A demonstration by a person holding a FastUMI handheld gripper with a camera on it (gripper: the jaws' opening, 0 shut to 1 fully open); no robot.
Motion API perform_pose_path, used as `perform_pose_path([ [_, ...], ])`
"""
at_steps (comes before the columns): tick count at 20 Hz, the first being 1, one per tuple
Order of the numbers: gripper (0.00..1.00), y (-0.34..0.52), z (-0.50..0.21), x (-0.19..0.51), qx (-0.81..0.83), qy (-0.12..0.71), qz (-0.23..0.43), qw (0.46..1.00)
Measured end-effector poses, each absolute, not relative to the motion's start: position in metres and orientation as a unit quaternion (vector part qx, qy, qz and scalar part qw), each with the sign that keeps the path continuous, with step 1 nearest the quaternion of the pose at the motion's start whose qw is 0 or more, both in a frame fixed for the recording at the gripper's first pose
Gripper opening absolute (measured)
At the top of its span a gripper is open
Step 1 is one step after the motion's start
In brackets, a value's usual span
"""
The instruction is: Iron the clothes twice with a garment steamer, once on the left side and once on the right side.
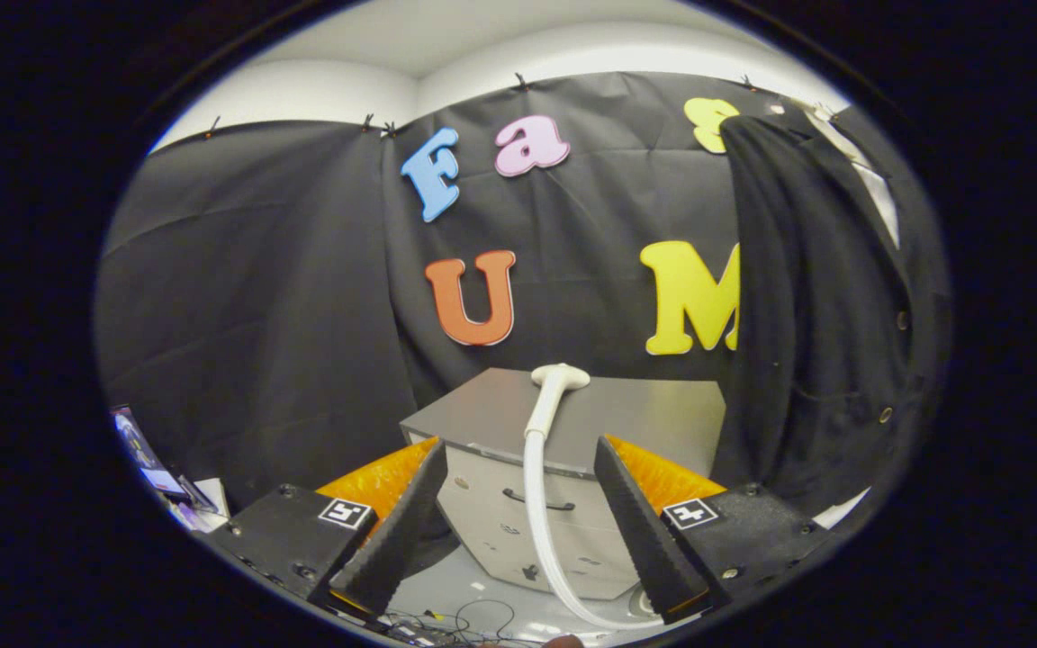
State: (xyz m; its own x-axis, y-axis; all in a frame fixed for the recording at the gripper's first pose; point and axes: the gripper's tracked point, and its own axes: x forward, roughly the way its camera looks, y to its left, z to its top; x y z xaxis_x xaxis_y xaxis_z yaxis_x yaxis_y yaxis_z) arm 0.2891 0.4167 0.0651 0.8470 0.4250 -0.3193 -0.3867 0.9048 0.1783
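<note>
A white garment steamer head (pixel 558 378) lies on top of a grey cabinet (pixel 653 423), and its white hose (pixel 536 504) runs down the cabinet's front between my fingers. A black buttoned garment (pixel 820 306) hangs to the right of the cabinet, beyond my right finger. My gripper (pixel 523 531) is open, well short of the steamer head, with only the hose passing through the gap and touching neither finger.
The cabinet has drawers with dark handles (pixel 536 500) on its front. Loose cables (pixel 455 621) lie on the floor below my fingers. A screen and papers (pixel 158 468) sit low on the left. Black cloth walls the booth behind everything.
</note>
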Motion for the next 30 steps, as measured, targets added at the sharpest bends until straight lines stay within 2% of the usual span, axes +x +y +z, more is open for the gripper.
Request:
perform_pose_path([
  [12, 1.00, 0.489, -0.014, 0.493, 0.024, 0.406, 0.206, 0.890],
  [17, 0.98, 0.504, -0.059, 0.514, -0.021, 0.485, 0.183, 0.855],
  [22, 0.95, 0.505, -0.074, 0.531, -0.050, 0.508, 0.137, 0.849],
  [26, 0.83, 0.504, -0.086, 0.534, -0.043, 0.530, 0.111, 0.839],
  [28, 0.67, 0.499, -0.080, 0.535, -0.029, 0.526, 0.097, 0.845],
  [29, 0.56, 0.502, -0.080, 0.536, -0.018, 0.526, 0.100, 0.845],
  [30, 0.53, 0.501, -0.082, 0.537, -0.013, 0.520, 0.097, 0.849],
])
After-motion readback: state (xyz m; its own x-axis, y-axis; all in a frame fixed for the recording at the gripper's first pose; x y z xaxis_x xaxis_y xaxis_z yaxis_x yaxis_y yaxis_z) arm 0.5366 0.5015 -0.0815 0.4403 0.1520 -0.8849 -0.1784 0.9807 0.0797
